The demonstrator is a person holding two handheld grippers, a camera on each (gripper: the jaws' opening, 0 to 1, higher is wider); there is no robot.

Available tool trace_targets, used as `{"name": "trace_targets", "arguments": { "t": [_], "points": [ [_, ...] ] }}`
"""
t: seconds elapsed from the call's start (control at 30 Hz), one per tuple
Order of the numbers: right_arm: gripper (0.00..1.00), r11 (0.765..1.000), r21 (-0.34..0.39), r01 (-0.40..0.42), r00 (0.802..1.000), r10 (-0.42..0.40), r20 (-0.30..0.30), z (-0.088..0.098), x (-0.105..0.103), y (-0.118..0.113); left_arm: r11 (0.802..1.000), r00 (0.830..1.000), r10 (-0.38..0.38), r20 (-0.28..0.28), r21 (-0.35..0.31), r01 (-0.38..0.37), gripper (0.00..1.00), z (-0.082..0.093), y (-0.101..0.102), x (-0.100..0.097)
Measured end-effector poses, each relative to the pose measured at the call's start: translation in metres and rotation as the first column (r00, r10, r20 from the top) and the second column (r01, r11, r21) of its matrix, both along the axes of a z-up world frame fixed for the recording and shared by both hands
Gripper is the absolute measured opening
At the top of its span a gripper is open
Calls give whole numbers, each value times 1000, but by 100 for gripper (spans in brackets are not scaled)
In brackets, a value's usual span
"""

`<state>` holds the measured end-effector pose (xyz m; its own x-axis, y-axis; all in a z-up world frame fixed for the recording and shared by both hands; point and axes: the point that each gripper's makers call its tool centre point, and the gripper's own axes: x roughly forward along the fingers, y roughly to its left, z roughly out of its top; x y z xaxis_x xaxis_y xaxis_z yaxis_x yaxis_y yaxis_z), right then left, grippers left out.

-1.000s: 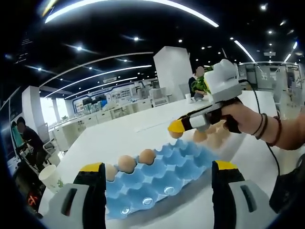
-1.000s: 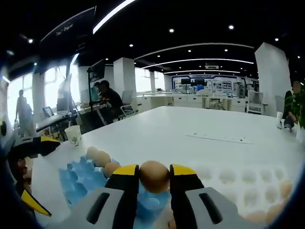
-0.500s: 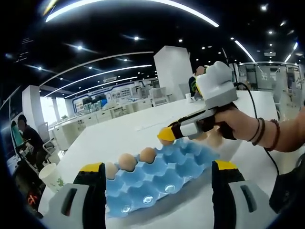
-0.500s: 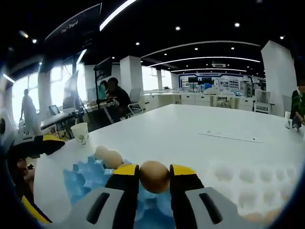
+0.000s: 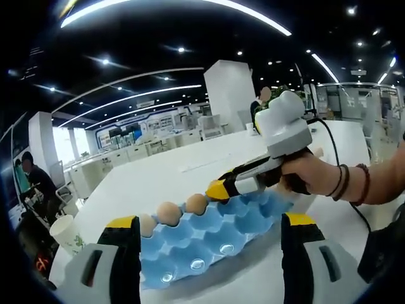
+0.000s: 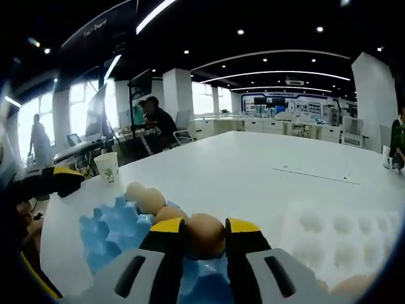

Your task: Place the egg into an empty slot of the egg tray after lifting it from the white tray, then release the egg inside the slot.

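Observation:
In the right gripper view my right gripper (image 6: pixel 204 228) is shut on a brown egg (image 6: pixel 204 235), just above the blue egg tray (image 6: pixel 107 231) and close beside its row of three eggs (image 6: pixel 150 201). The white tray (image 6: pixel 335 234) with its moulded slots lies to the right. In the left gripper view the right gripper (image 5: pixel 218 189), held by a hand (image 5: pixel 310 177), has its yellow tip next to the end egg (image 5: pixel 196 204) of that row. My left gripper (image 5: pixel 210 221) stands open at the near edge of the blue egg tray (image 5: pixel 209 234), holding nothing.
Everything rests on a long white table (image 6: pixel 253 171). A paper cup (image 6: pixel 109 166) stands near its left edge, also the paper cup (image 5: pixel 66 234). Another egg (image 6: pixel 354 288) lies in the white tray. People sit at desks (image 6: pixel 155 120) far behind.
The right gripper has carried the egg leftward from the white tray side and lower, up to the row of eggs on the blue tray. The left gripper has stayed in place, open.

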<state>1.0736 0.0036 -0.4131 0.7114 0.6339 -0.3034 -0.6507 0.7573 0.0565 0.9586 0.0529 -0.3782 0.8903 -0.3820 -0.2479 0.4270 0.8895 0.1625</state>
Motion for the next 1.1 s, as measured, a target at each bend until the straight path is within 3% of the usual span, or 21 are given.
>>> {"name": "trace_targets", "arguments": {
  "t": [0.23,0.53,0.83,1.1],
  "points": [
    [26,1000,-15,-13,999,12,-39,-8,-3,2,1000,1000,-4,-2,0,4,94,-1,-1,2],
    [27,1000,-18,-12,999,11,-35,-6,-4,2,1000,1000,-6,-14,5,6,94,-5,-2,2],
    [34,1000,15,-13,1000,13,10,4,-3,1,1000,1000,-4,-14,1,4,95,-5,-1,3],
    [41,1000,22,14,998,-15,61,20,-6,-15,1000,1000,-3,-4,-4,3,95,0,-2,3]
  ]
}}
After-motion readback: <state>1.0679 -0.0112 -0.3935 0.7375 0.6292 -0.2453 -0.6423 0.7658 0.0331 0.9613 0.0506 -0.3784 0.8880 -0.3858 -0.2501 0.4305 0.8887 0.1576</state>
